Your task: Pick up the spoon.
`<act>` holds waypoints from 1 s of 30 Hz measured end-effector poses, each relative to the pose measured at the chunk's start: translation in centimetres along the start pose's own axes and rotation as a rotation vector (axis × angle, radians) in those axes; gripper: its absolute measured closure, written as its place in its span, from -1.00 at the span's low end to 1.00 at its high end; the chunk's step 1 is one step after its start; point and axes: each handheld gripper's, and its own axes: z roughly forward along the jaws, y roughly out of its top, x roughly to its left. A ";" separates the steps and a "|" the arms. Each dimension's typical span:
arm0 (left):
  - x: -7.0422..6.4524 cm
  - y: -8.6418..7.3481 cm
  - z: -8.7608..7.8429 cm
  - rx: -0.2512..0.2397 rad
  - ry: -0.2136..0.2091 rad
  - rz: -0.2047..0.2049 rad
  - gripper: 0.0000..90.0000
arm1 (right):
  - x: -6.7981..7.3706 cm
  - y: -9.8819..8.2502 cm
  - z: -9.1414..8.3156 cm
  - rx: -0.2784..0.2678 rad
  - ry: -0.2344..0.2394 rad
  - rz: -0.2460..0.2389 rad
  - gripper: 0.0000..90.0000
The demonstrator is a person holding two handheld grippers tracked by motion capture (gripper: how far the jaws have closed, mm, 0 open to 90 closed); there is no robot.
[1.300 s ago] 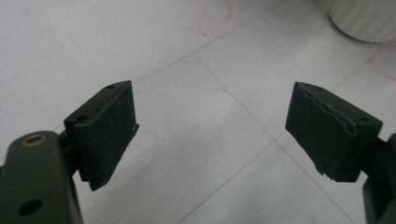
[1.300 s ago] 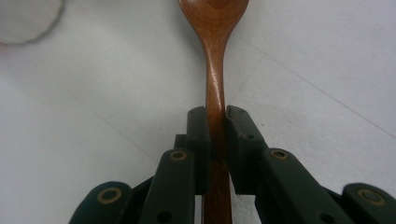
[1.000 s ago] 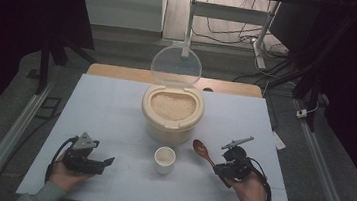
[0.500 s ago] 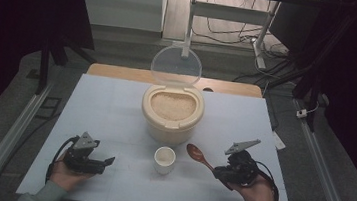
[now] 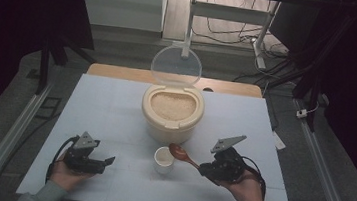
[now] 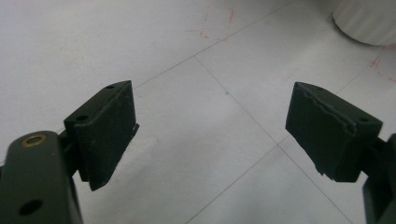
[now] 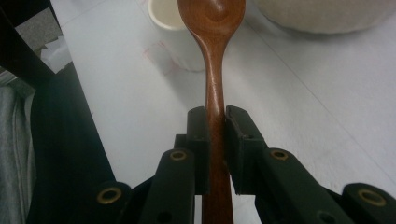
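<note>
Spoon point(image 7: 215, 70) clamped in right tongs point(image 7: 215, 122); left tongs point(image 6: 210, 135) gape empty.

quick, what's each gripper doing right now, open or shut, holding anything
Left gripper: open, nothing between its jaws, resting low over the table.
Right gripper: shut on the wooden spoon handle, bowl end by the cup.
</note>
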 end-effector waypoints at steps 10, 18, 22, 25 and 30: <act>0.0 0.0 0.0 -0.002 -0.002 0.000 -0.65 | 1.0 2.0 0.8 -0.003 0.047 -0.068 0.76; -0.1 0.1 0.0 -0.003 -0.005 0.003 -0.65 | 1.3 3.4 1.7 -0.001 0.068 -0.114 0.76; -0.3 0.4 -0.4 -0.012 -0.020 0.014 -0.64 | 1.3 3.6 2.1 0.005 0.075 -0.130 0.76; -0.7 1.1 -1.0 -0.030 -0.042 0.036 -0.62 | 1.4 3.7 2.3 0.008 0.076 -0.144 0.76; -1.9 2.8 -1.9 -0.051 -0.085 0.086 -0.61 | 1.6 4.0 2.3 0.006 0.081 -0.159 0.76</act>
